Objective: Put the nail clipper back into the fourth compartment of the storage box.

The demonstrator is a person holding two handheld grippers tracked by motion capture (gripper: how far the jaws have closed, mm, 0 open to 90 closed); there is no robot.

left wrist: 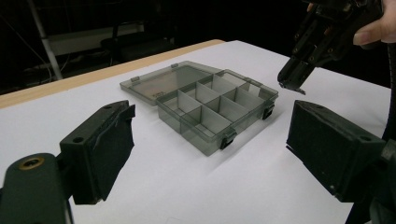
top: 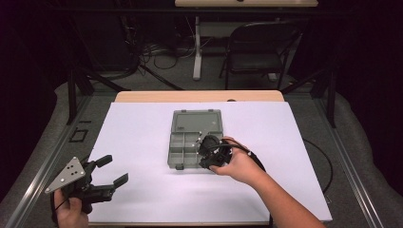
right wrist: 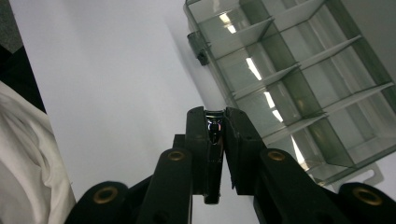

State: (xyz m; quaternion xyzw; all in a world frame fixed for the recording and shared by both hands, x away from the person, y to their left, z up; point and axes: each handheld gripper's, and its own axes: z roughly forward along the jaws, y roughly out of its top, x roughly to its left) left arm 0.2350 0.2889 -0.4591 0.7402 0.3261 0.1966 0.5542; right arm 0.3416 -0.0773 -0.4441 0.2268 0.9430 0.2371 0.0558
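Two grippers by the open compartment box on white sheet: left gripper agape, right gripper (beside the box) pinching a tiny dark thing.

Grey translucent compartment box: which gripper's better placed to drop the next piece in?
Right. The right gripper hangs at the grey translucent compartment box, fingers shut on a small dark shiny piece. The left gripper sits open near the table's front left corner, away from the box.

Your grippers are black: the left gripper carries a grey three-cornered plate dotted with small holes, the right gripper trails a black cable, brass-coloured rivets at the jaws' pivots.
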